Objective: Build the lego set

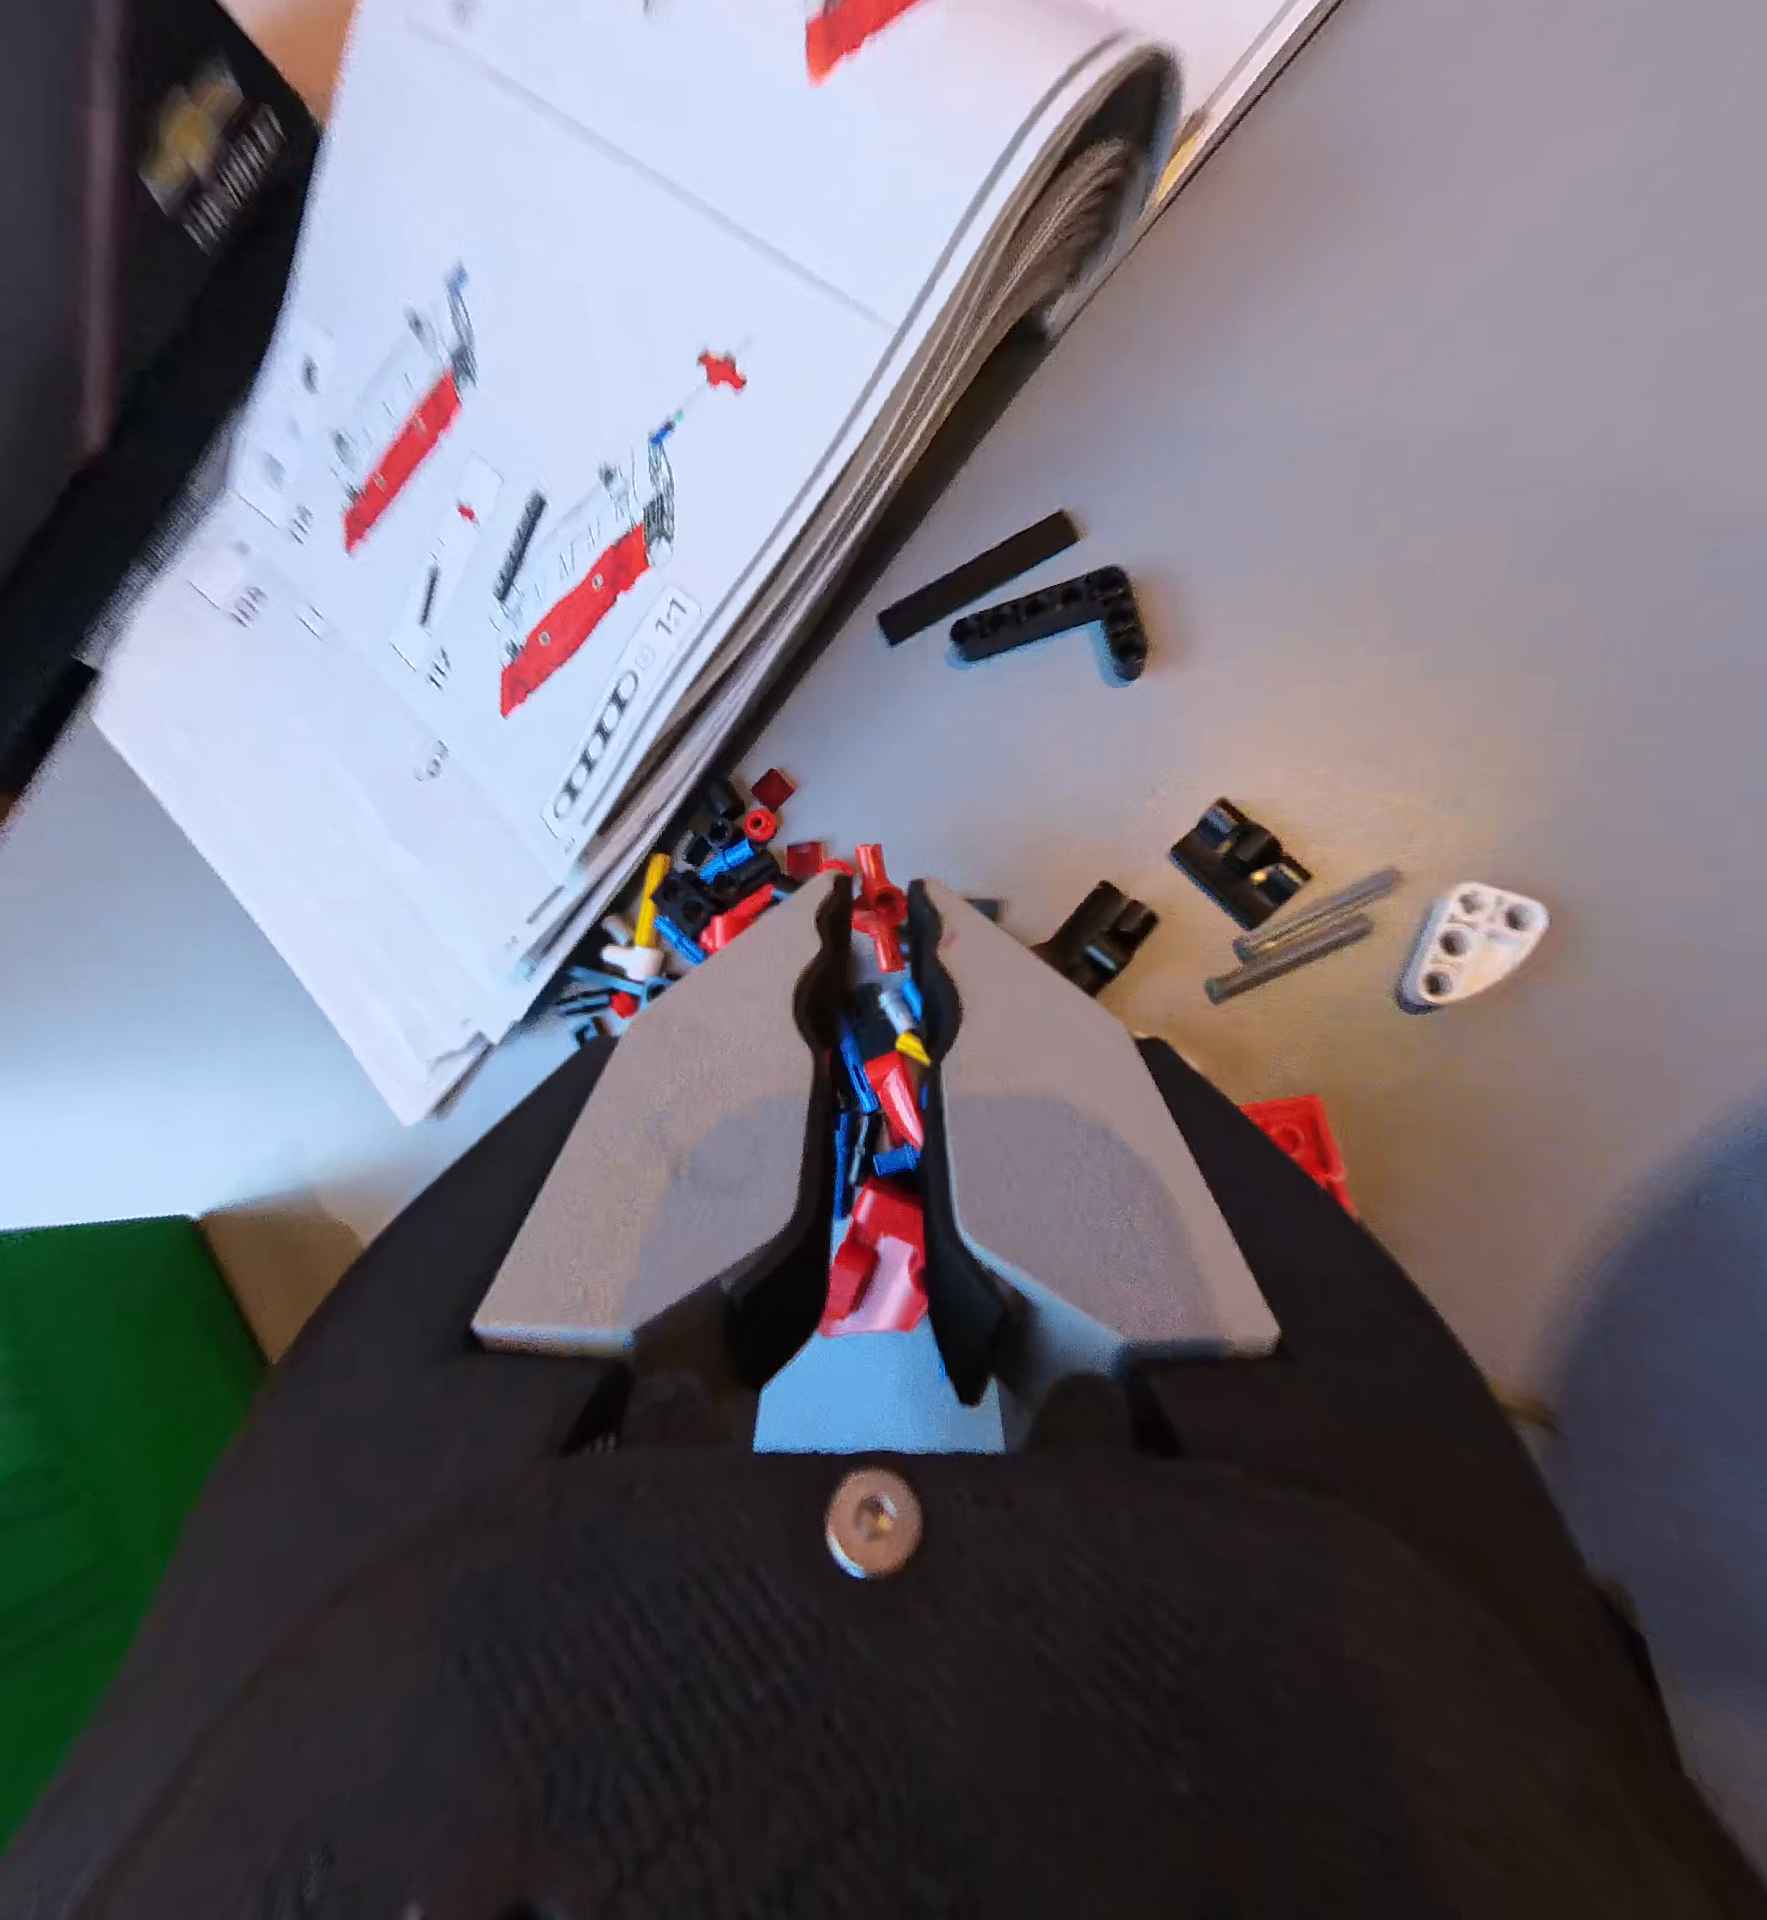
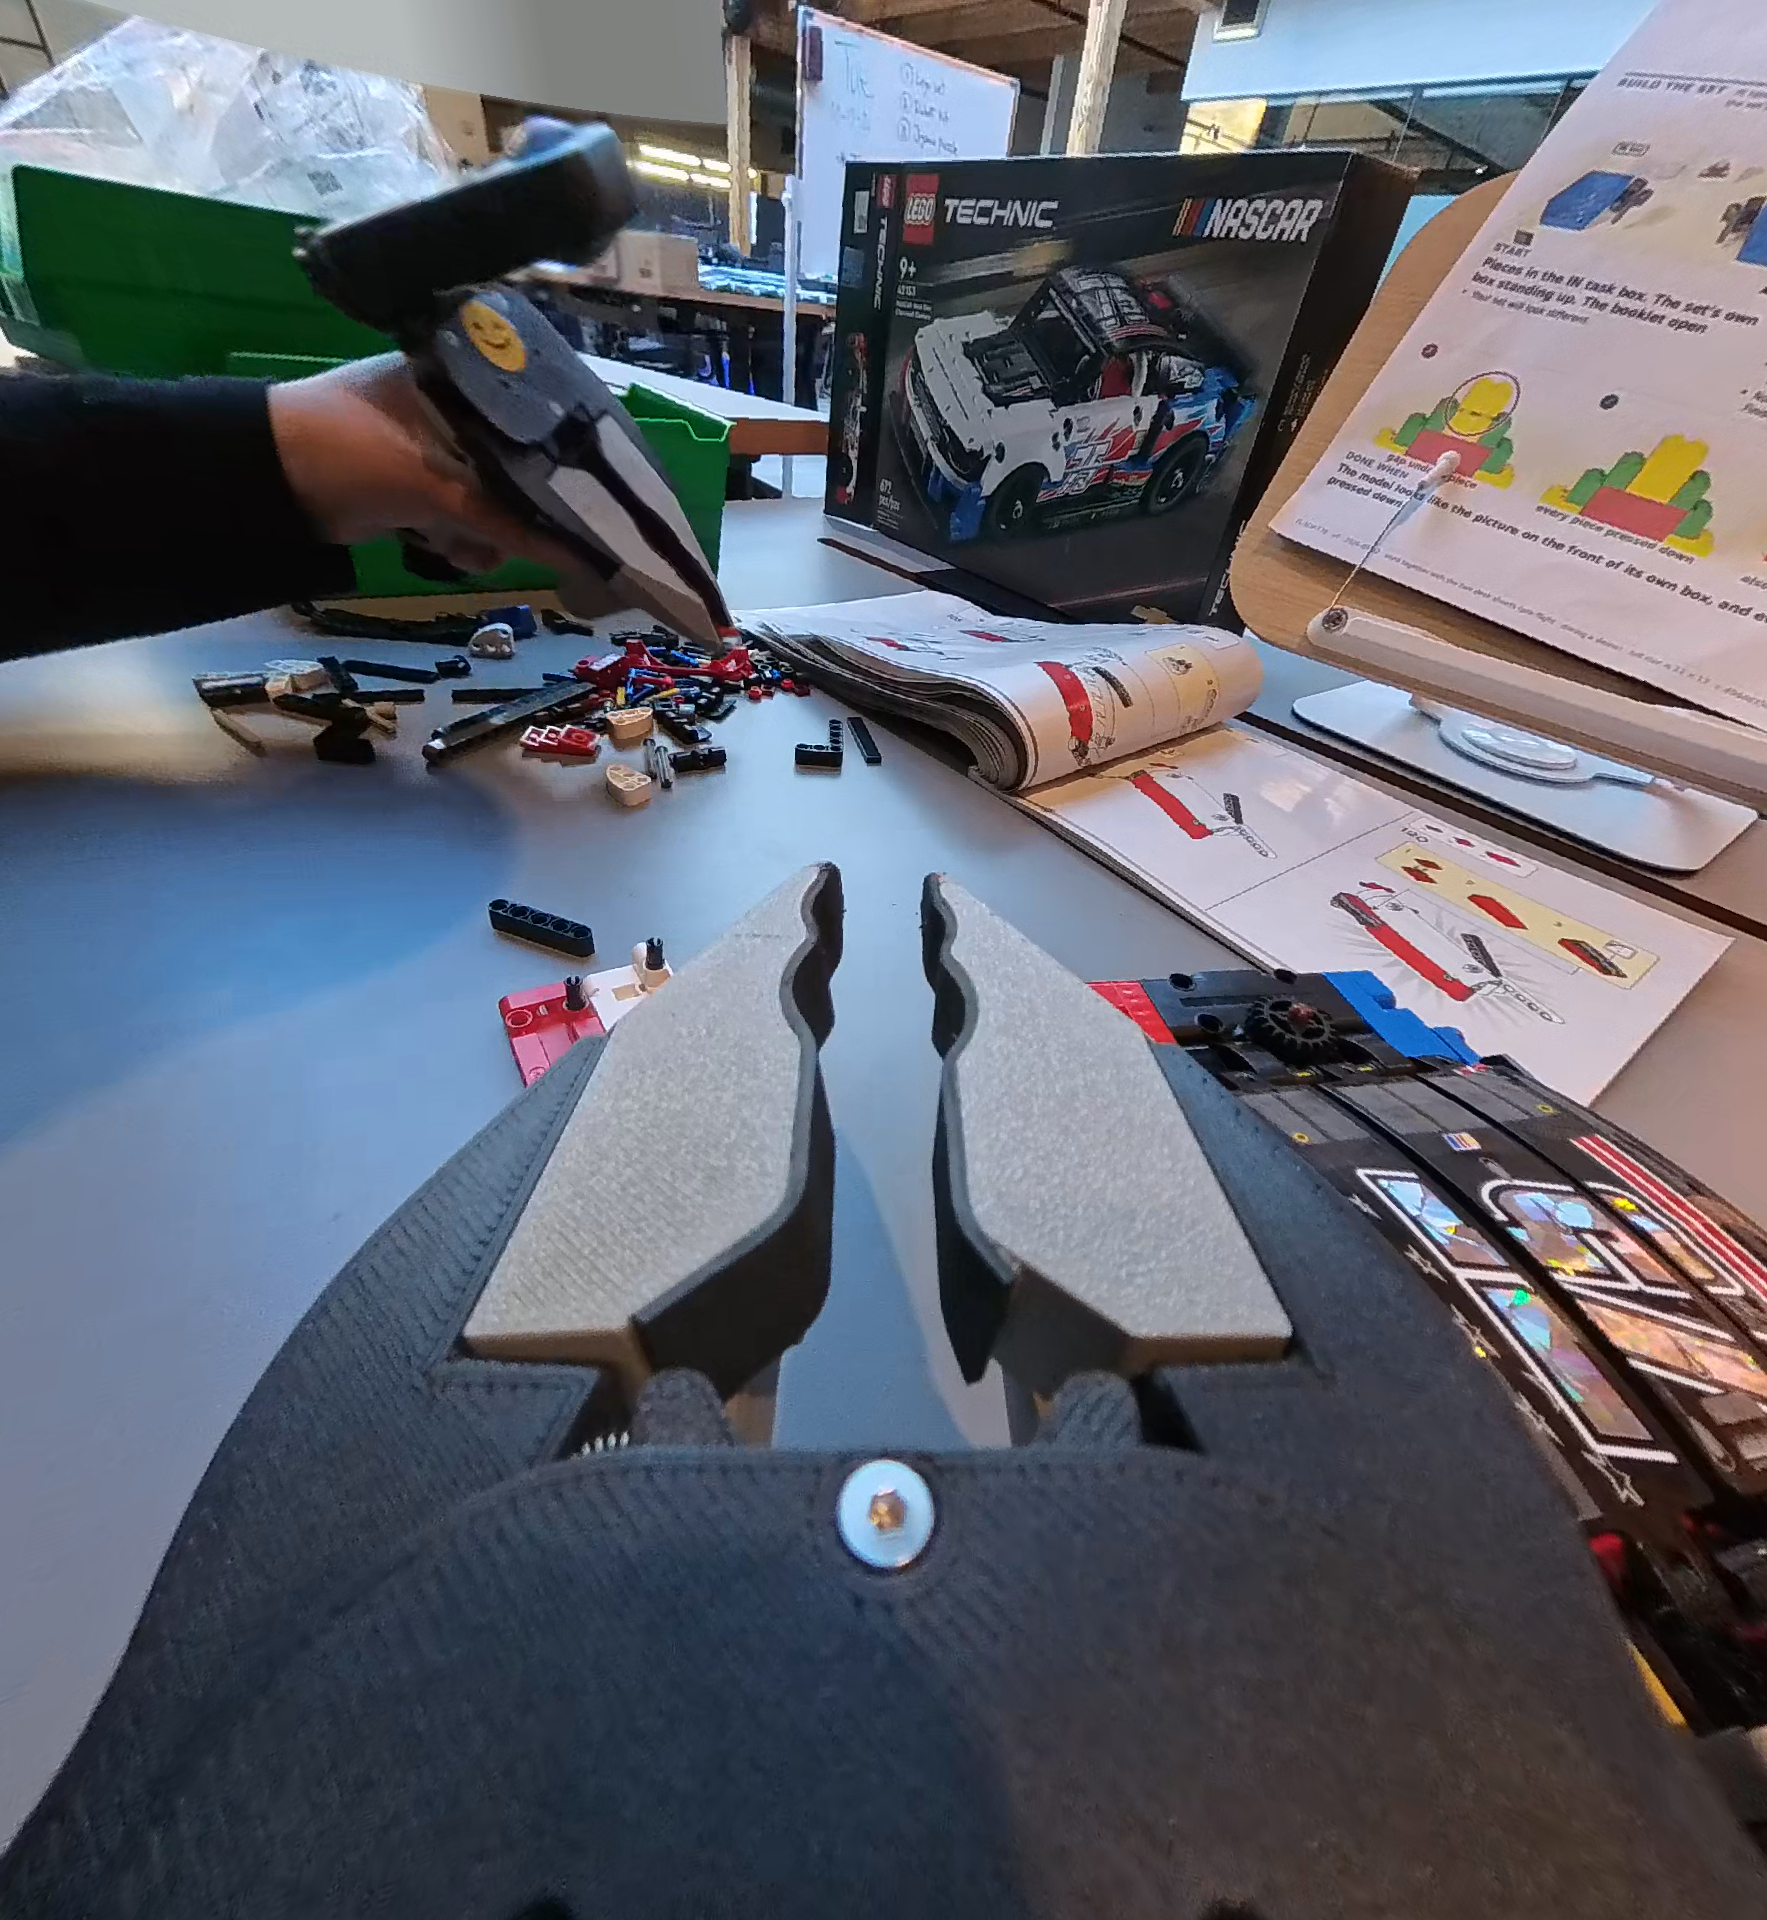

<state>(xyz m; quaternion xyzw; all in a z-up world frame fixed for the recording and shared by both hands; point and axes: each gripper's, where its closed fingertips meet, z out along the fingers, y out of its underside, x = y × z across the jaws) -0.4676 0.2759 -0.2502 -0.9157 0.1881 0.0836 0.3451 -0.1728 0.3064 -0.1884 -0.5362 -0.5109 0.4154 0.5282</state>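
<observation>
- Lego pieces (image 2: 650, 691) lie in a loose heap on the grey table (image 2: 235, 935): small red, blue, black and yellow pins and connectors, with black beams, pale rounded plates and grey axles scattered round the edge
- Off to my left, past the table's far side, stands a green bin (image 2: 183, 281), with my sleeve and hand crossing in front of it
- I hold my left gripper (image 1: 877, 896) tipped down into the heap; its fingers are nearly together, and a red connector (image 1: 879, 904) sits right at the tips, though I cannot tell whether it is actually pinched
- Just right of the heap the open instruction booklet (image 2: 1066, 686) presses against the pieces, its thick stack of turned pages forming a raised edge there
- A black L-shaped beam (image 1: 1055, 621) and a flat black strip (image 1: 978, 577) lie beside that page edge, apart from the heap
- Bare table stretches from the heap toward me, broken only by a short black beam (image 2: 541, 928) and a red-and-white plate assembly (image 2: 567, 1013)
- My right gripper (image 2: 881, 883) hangs over that bare patch, jaws parted and holding nothing, well short of the heap
- To its right the partly built car (image 2: 1481, 1195), black with shiny stickers, rests on the booklet's near page
- Behind stand the set's box (image 2: 1066, 364) and a sheet on a stand (image 2: 1585, 416)
</observation>
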